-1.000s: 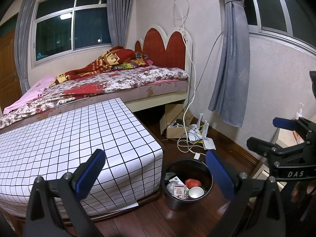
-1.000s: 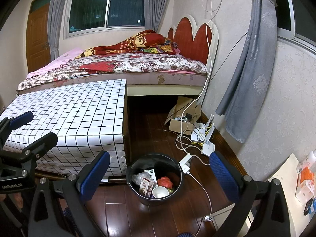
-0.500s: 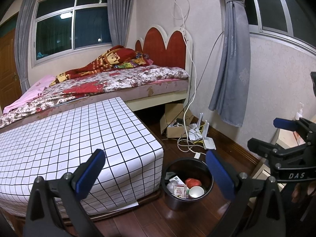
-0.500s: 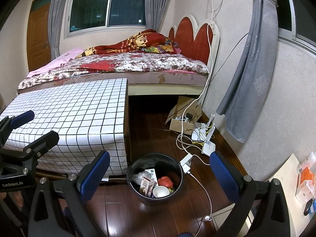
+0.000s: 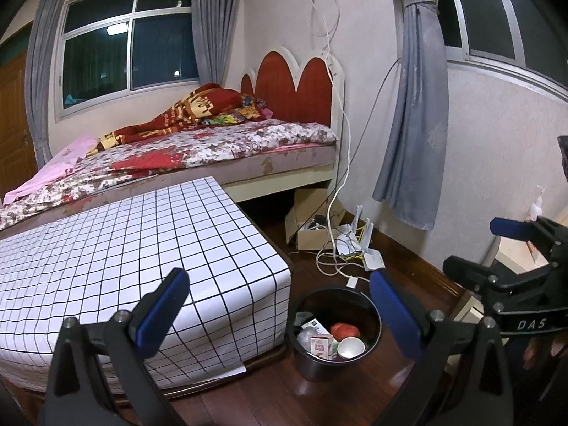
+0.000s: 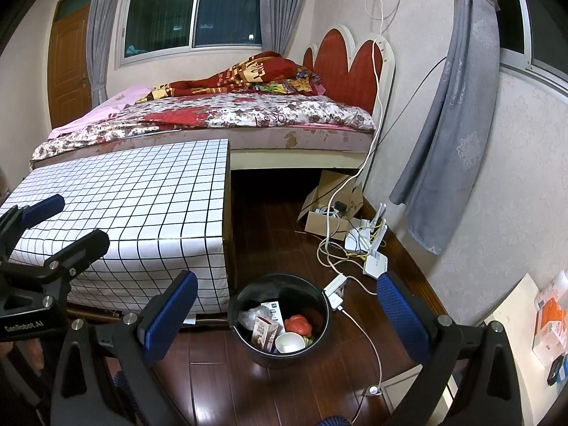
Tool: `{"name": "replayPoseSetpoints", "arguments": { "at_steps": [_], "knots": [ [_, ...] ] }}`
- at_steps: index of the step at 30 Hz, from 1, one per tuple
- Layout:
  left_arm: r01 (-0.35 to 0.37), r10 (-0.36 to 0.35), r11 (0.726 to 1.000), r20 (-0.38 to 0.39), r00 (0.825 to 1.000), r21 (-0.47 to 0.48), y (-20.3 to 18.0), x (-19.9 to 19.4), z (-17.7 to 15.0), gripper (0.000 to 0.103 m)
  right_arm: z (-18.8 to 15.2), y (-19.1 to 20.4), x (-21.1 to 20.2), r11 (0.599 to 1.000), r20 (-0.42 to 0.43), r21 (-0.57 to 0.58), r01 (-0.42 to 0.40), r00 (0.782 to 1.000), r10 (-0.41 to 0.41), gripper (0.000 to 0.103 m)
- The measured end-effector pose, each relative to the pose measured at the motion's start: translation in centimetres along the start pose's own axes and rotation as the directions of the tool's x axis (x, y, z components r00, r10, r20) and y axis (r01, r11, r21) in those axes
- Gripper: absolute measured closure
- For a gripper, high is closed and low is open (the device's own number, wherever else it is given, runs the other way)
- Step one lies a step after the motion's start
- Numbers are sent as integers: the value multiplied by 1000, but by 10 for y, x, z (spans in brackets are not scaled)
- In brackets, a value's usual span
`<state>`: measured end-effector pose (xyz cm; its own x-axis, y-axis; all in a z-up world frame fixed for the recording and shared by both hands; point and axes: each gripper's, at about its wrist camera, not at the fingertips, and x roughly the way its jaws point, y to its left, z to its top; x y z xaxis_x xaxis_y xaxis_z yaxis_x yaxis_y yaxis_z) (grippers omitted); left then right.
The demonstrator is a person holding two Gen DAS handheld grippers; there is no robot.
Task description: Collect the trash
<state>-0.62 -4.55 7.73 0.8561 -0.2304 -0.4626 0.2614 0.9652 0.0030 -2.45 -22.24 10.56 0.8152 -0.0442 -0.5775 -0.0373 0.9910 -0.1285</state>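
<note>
A black round bin (image 5: 372,314) (image 6: 321,303) stands on the wooden floor by the corner of the checked table. Inside it lie a small carton (image 5: 321,346) (image 6: 264,332), a white cup (image 5: 350,347) (image 6: 290,342), a red crumpled wrapper (image 5: 342,330) (image 6: 298,323) and clear plastic (image 6: 250,317). My left gripper (image 5: 280,309) hovers open above the table corner and bin, holding nothing. My right gripper (image 6: 285,312) is open too, with the bin between its fingers from above. Each gripper shows at the edge of the other's view: the right gripper (image 5: 479,252), the left gripper (image 6: 76,222).
A low table with a white checked cloth (image 5: 142,241) (image 6: 142,206) sits left of the bin, a bed (image 5: 213,145) behind it. White cables, a power strip (image 6: 335,287), routers (image 6: 372,248) and a cardboard box (image 6: 326,209) crowd the floor by the wall. A desk corner (image 6: 514,305) is at right.
</note>
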Motion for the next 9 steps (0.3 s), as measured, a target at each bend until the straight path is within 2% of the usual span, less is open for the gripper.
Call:
{"name": "replayPoseSetpoints", "arguments": {
  "at_steps": [9],
  "knots": [
    [7,-7,1000,-5,1000,0,0,0,-1,1,-4,0,2,1000,-5,4,4,1000,-4,1]
  ]
}}
